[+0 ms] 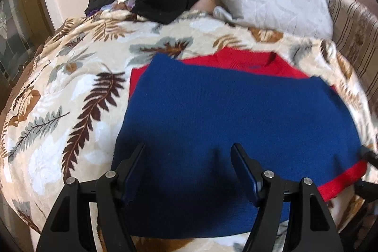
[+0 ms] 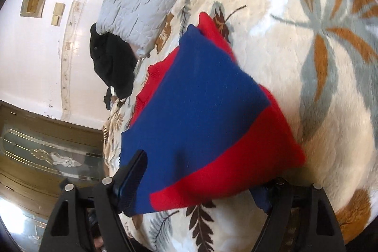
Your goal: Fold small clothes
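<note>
Lying flat on the leaf-print blanket (image 1: 70,96), the red-and-blue sweater (image 1: 224,122) looks partly folded, with more folds likely to come; the left gripper (image 1: 189,169) hovers jaws apart, the right gripper (image 2: 200,190) straddles its red hem, unclamped.

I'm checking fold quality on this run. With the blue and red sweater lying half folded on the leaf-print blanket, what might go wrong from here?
1. The blue and red sweater shows red edges past the blue layer, so the fold may end up uneven.
2. The sweater drapes over the right claw, whose right finger is hidden; pulling away could drag the fold open.
3. The plush blanket is soft and bumpy, so creases may not hold.
</note>
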Available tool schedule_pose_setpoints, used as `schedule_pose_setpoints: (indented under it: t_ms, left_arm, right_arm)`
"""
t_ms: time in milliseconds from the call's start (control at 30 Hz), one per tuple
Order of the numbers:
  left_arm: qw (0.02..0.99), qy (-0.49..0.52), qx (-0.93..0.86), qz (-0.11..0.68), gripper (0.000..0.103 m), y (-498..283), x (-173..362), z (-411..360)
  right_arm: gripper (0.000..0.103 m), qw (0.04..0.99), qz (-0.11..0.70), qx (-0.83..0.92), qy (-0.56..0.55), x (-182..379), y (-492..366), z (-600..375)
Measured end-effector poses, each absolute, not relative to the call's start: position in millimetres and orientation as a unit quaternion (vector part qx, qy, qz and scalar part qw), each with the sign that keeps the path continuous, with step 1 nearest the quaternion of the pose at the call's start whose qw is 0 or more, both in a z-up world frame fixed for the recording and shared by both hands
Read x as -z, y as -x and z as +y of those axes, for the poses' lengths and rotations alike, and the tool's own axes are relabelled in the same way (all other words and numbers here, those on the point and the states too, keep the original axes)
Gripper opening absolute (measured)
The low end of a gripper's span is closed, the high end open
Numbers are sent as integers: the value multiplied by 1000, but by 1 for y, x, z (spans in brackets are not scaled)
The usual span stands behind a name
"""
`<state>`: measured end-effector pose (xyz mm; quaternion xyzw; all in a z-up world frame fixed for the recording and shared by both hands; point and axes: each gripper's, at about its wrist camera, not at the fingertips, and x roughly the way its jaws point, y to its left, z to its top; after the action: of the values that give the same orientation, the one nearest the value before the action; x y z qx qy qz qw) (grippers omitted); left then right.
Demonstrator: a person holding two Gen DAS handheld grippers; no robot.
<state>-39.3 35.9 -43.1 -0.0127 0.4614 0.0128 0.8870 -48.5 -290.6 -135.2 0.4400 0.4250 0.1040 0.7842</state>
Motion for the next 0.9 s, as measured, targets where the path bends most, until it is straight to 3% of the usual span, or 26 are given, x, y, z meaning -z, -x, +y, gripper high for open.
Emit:
schedule_pose_setpoints:
  t_ms: [67,200,633,767,900]
  left_arm:
    - [891,10,-10,454,79,39,43,30]
    - [869,-50,-14,493,81,31,80,10]
    - [896,-28,-3,444,82,40,51,3]
    - [876,-76,-2,476,85,31,81,-14]
    - [889,-49,1,455,85,36,62,-13]
  right_arm:
    - [83,799,429,-95,-411,131,50,-288]
    - [83,816,438,-87,-368,128,48,-278]
    - [83,812,451,-83,-362,127,44,-277]
    - [83,817,432,-86,-372,119,45,-283]
    - [83,822,425,-81,-370,115,42,-287]
